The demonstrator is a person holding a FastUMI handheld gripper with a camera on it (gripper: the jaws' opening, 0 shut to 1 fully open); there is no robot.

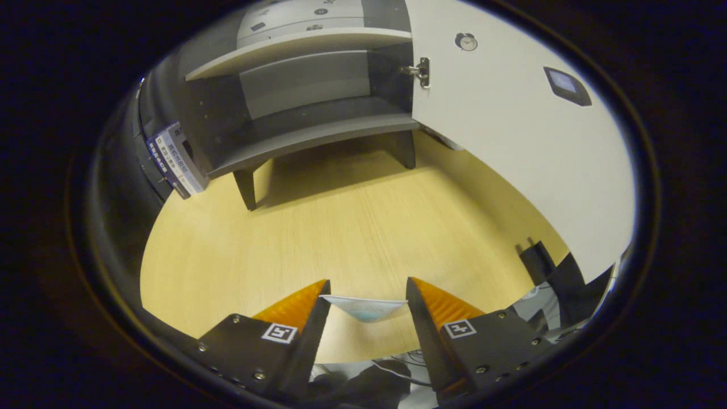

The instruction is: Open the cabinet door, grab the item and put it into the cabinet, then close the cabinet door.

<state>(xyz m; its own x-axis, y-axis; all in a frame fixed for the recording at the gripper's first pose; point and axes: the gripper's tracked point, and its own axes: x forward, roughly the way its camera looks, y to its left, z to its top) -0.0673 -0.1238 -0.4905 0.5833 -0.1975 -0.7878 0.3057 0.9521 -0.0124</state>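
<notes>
Jaws [367, 289] apart w/ a flat white-blue packet [368, 307] lying between the tips, contact w/ pads unclear. Cabinet [306, 108] beyond on bench [352, 227], door [511, 136] swung open; shelf inside looks bare, dark.

We see a light wooden tabletop [352, 227] under dim, warm light; dark booth wall [122, 187] stands at its far left, and cables [397, 363], perhaps, trail past its near edge.

Cabinet [306, 108] on table [352, 227], door [511, 142] rt.
</notes>
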